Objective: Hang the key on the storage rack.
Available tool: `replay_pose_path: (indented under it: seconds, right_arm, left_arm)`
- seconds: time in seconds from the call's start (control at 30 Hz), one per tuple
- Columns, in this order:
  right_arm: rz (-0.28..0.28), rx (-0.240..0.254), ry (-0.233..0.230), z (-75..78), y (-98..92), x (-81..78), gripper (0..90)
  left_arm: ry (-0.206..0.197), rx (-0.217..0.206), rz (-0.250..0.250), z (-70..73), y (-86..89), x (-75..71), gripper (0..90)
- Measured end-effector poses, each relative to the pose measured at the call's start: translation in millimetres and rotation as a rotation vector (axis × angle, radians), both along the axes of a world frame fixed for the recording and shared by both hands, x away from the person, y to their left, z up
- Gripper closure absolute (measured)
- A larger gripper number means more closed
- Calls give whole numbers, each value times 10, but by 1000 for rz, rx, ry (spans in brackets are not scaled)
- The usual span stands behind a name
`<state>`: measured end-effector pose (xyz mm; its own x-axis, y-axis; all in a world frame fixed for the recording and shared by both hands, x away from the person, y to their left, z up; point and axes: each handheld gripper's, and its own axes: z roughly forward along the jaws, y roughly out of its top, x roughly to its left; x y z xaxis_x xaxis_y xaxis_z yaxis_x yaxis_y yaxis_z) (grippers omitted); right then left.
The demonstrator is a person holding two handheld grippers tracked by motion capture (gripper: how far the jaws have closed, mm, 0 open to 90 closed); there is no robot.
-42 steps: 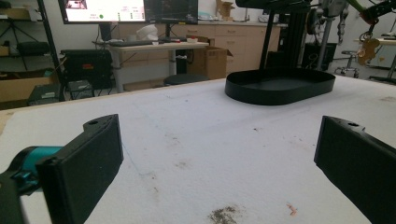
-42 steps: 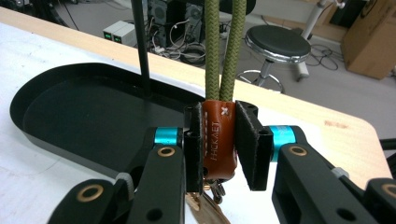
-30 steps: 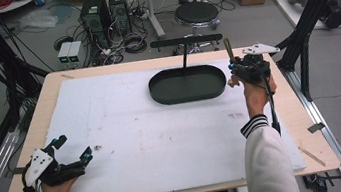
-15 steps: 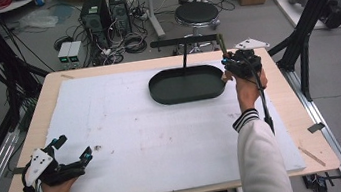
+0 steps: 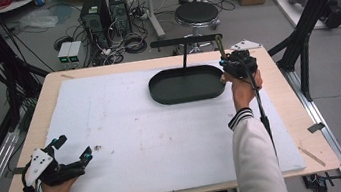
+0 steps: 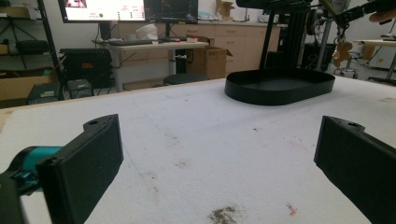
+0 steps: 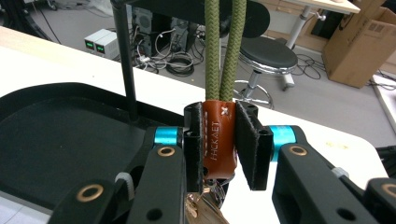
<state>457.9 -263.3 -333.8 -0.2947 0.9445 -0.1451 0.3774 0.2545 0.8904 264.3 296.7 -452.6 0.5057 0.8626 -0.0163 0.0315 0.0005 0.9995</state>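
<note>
We held the left gripper [image 5: 72,150] low at the near left corner of the table [image 5: 307,112], over the white board [image 5: 164,137] that covers most of it. Its jaws stood wide apart and nothing was between them; in the left gripper view we saw only the bare, slightly stained board between the two black pads [image 6: 100,154].

The right gripper [image 5: 239,64] we held at the far right of the table, just beside the right end of the black oval tray [image 5: 188,93]. In the right gripper view its jaws were closed on a brown leather tab [image 7: 218,140] with stamped letters on it. Two strands of an olive green cord [image 7: 224,46] rose straight up from this tab, side by side, and left the top of that view. Below the tab some small metal parts hung, but we could not tell what they were. In the high view the green cord [image 5: 221,48] reached up from the gripper to the right end of a black horizontal bar [image 5: 186,40]. This bar stood on a thin black post [image 5: 184,58] that rose from the tray. Whether the cord was around the bar or only near it, we could not tell.

The tray itself lay flat on the far part of the board, and we saw nothing inside it.
</note>
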Motion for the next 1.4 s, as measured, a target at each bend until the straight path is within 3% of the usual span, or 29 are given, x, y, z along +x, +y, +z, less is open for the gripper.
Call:
replay_pose_path:
  seconds: [0.33, 0.97, 1.4]
  right_arm:
    - [-24, -17, 13, -84, 42, 70, 735]
    - [-37, 49, 20, -250, 58, 221, 735]
    - [-7, 92, 13, -328, -11, 318, 734]
  left_arm:
    - [-2, 4, -2, 0, 0, -2, 17]
    - [-5, 0, 1, -2, 0, -7, 17]
    - [-7, 8, 0, -1, -4, -10, 17]
